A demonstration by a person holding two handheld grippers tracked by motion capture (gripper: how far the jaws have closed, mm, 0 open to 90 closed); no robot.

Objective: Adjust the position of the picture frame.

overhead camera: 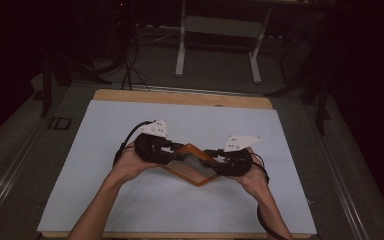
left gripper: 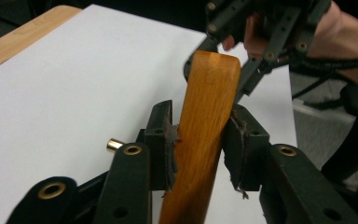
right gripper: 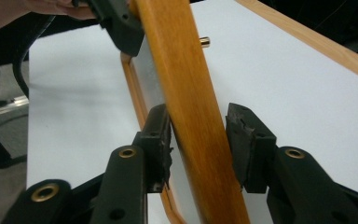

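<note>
A flat orange-brown wooden frame (overhead camera: 182, 176) with a grey panel inside hangs a little above the white board (overhead camera: 130, 205), turned like a diamond. My left gripper (overhead camera: 177, 152) is shut on the frame's left side, and my right gripper (overhead camera: 211, 156) is shut on its right side. In the left gripper view both pads (left gripper: 168, 140) press the frame's wooden edge (left gripper: 205, 102), with the other gripper holding the far end. In the right gripper view the frame's edge (right gripper: 186, 84) runs up between the jaws of my right gripper (right gripper: 198, 135), and the pads (right gripper: 242, 140) sit against it.
The white board covers a wooden table (overhead camera: 180, 97) whose rim shows at the back. Behind it on the floor stand a white metal frame (overhead camera: 217, 30) and dark cables (overhead camera: 127, 65). Open board lies all around the hands.
</note>
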